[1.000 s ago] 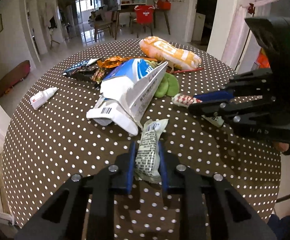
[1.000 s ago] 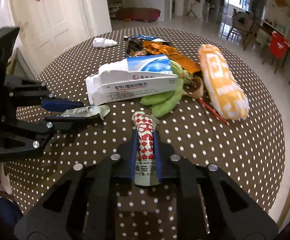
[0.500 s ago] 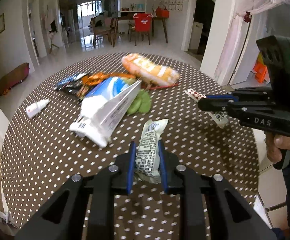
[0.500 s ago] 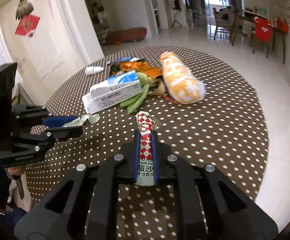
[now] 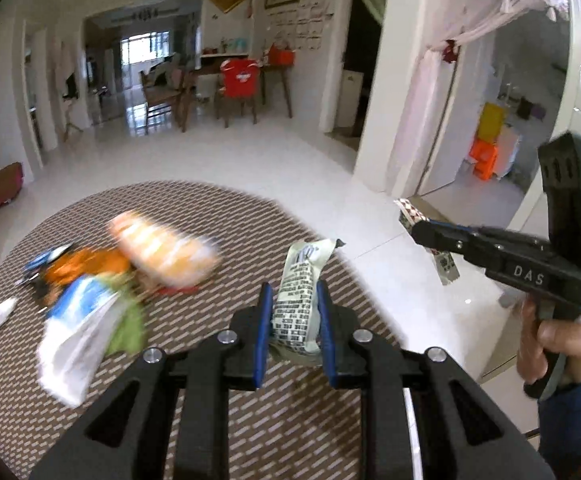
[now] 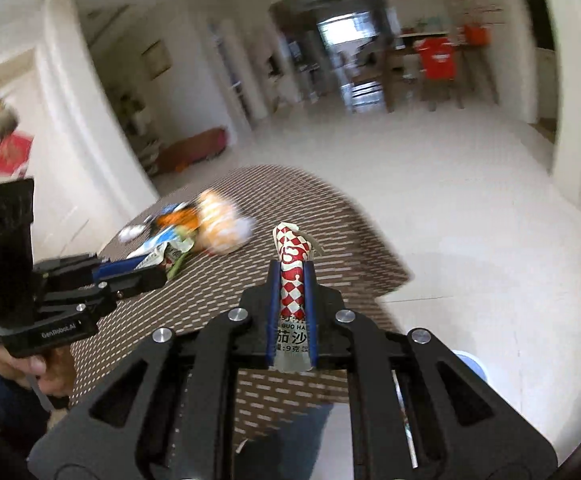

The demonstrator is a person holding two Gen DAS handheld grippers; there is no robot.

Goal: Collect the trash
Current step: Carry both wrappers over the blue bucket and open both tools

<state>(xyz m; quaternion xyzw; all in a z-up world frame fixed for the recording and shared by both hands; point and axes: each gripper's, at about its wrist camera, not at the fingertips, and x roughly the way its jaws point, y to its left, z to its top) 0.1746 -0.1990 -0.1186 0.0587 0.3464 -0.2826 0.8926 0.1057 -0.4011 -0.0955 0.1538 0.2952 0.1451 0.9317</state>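
Tools raised above the table [image 5: 30,380]: left [image 5: 292,304] grips a pale wrapper [image 5: 296,300], right [image 6: 291,280] a checkered sachet [image 6: 291,280].

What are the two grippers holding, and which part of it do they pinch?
The left gripper pinches a pale green printed wrapper around its lower half. The right gripper pinches a red-and-white checkered packet around its middle.
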